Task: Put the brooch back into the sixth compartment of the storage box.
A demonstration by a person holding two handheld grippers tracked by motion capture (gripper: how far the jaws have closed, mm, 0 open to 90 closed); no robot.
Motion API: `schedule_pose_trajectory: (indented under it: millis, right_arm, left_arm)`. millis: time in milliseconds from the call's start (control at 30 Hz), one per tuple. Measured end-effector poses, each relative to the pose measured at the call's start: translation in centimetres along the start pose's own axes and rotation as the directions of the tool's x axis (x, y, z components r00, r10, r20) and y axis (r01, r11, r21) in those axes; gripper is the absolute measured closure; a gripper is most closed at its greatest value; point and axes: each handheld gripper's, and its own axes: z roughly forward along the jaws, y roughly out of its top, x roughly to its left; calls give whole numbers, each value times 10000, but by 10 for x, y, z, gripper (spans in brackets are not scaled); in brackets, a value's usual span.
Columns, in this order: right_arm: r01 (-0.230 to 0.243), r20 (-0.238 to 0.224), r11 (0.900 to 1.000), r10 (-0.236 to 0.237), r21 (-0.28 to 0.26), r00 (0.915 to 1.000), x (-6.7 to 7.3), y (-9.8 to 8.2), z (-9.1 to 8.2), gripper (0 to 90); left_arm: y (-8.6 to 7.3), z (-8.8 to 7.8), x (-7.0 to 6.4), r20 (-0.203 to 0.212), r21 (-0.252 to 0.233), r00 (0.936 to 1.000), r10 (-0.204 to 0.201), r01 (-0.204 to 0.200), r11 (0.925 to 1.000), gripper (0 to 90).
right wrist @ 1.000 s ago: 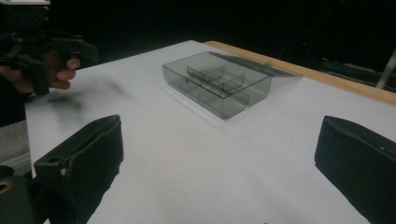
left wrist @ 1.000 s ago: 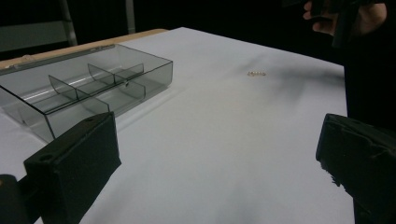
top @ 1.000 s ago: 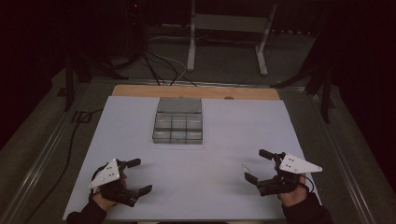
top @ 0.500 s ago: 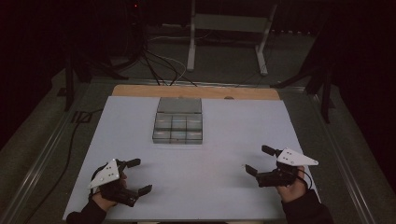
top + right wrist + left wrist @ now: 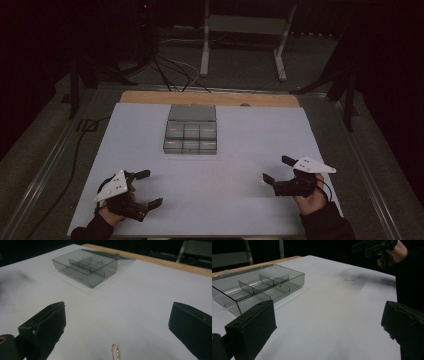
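A clear smoky organiser box (image 5: 190, 137) with several empty compartments sits at the middle of the white table sheet (image 5: 240, 135), its lid lying open behind it. The box (image 5: 259, 286) also appears in the left gripper view, and the box (image 5: 85, 266) lies ahead in the right gripper view. A small gold beaded chain (image 5: 115, 352) lies on the sheet just in front of my right gripper (image 5: 117, 325), between its wide-apart jaws. The chain (image 5: 349, 280) appears far off under the right gripper (image 5: 374, 246). My left gripper (image 5: 149, 188) and right gripper (image 5: 276, 170) both stand open and hold nothing.
A wooden table edge (image 5: 210, 97) runs behind the sheet. Beyond it are a dark floor with cables (image 5: 170, 70) and a white stand's legs (image 5: 205, 50). Metal rails (image 5: 45, 170) flank the table.
My right gripper has edged slightly forward, away from the table's front edge. The left gripper and the box have stayed put.
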Motion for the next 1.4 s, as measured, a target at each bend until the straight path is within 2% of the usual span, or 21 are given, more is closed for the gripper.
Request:
schedule_pose_trajectory:
  millis: [167,400,533,633,667,833,900,967,1167,1233,1267,1400]
  right_arm:
    - [-173,30,9997,173,183,9998,-1,-1,4,10]
    - [-66,83,9978,61,665,9999,-1,-4,9,9]
    - [-289,-134,9942,305,1036,9994,0,-7,14,10]
    - [-62,-185,9923,86,1240,9998,0,-8,16,10]
    - [274,-225,9885,-243,1485,9995,2,-9,18,9]
    - [108,-211,9863,-74,1648,9997,3,-13,24,10]
    - [179,-248,9831,-136,1821,9996,3,-14,26,10]
    - [423,-178,9802,-396,1933,9991,3,-15,26,10]
    - [314,-215,9754,-274,2183,9994,1,-18,30,11]
    - [340,-93,9737,-327,2255,9994,1,-18,30,20]
    - [396,-43,9729,-397,2277,9992,1,-19,30,68]
    - [413,-37,9713,-416,2344,9991,1,-19,29,126]
  left_arm:
    - [0,0,0,12,-7,10000,-27,27,10000,12]
    - [0,0,0,22,1,10000,-24,24,10000,12]
    - [0,0,0,36,-1,10000,-45,45,10000,11]
    - [0,0,0,41,3,10000,-60,60,10000,12]
    - [0,0,1,41,10,10000,-51,51,10000,12]
    - [0,0,1,50,7,10000,-73,73,10000,12]
    - [0,0,1,68,-3,10000,-73,73,10000,11]
    - [-1,0,1,62,-5,10000,-69,69,10000,12]
    - [-1,0,1,69,-4,10000,-68,69,10000,12]
    - [-1,0,1,66,-1,10000,-66,66,10000,12]
    - [-1,0,1,64,0,10000,-56,56,10000,12]
    - [0,0,1,65,-7,10000,-68,68,10000,11]
